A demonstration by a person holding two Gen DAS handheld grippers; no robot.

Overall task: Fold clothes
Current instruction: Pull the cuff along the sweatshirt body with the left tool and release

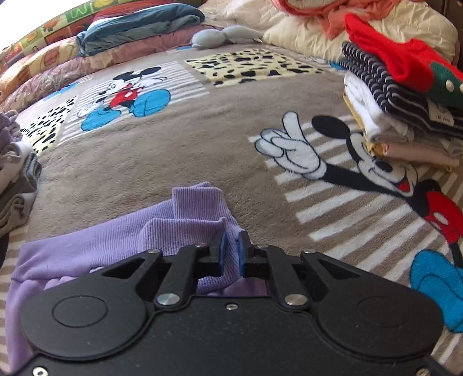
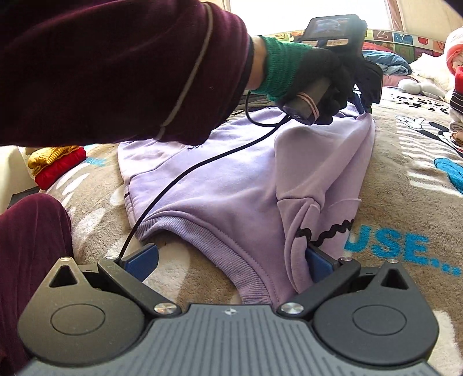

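The left gripper (image 1: 231, 250) points steeply down, its blue pads pinched on purple ribbed cloth. The right gripper (image 2: 231, 260) stands with jaws wide apart. At twelve o'clock from it, a black-gloved left hand (image 2: 321, 84) on a maroon sleeve (image 2: 115, 66) grips the other handle.

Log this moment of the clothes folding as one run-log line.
step: folding lilac sweatshirt | left gripper: shut on ribbed cuff | right gripper: open at hem | folded stack: right on blanket

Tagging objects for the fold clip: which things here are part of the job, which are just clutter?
In play:
- lilac sweatshirt
- left gripper, shut on its ribbed cuff
- right gripper, open at the hem
- folded stack

Lying about:
- grey plush toy
- blue bedding
- red-and-yellow knit
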